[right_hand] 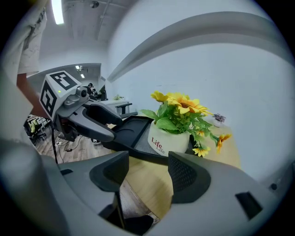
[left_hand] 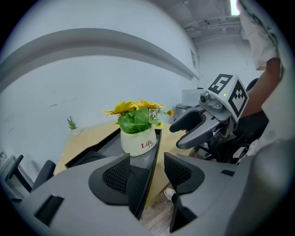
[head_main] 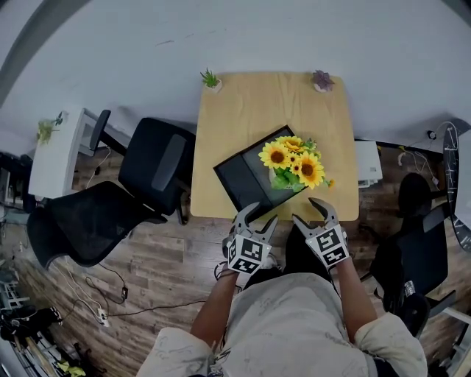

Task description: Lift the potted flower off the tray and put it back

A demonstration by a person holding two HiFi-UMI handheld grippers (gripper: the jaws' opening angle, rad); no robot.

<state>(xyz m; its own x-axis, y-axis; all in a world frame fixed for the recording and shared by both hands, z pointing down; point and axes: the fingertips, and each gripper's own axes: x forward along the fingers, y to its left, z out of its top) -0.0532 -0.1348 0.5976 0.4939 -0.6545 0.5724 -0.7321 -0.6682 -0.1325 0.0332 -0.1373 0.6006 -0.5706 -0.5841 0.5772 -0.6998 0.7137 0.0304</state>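
Looks like an office to me. Pale wood worktop (head_main: 243, 110) pushed against a plain wall, two black swivel chairs (head_main: 110, 199) left of it and another chair (head_main: 412, 250) to its right. White desk (head_main: 55, 154) further left, cables (head_main: 103, 294) trailing over the wood-look floor (head_main: 162, 258) in front, tiny plants (head_main: 211, 79) on its far corners. Strip light (right_hand: 57, 11) overhead.

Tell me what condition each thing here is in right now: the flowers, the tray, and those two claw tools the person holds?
Potted flower: upright on the tray, not gripped.
Tray: flat on the table, turned at an angle.
Left gripper: jaws apart, empty.
Right gripper: jaws apart, empty.
Small green plant: upright at a far table corner.
Small purple plant: upright at the other far corner.
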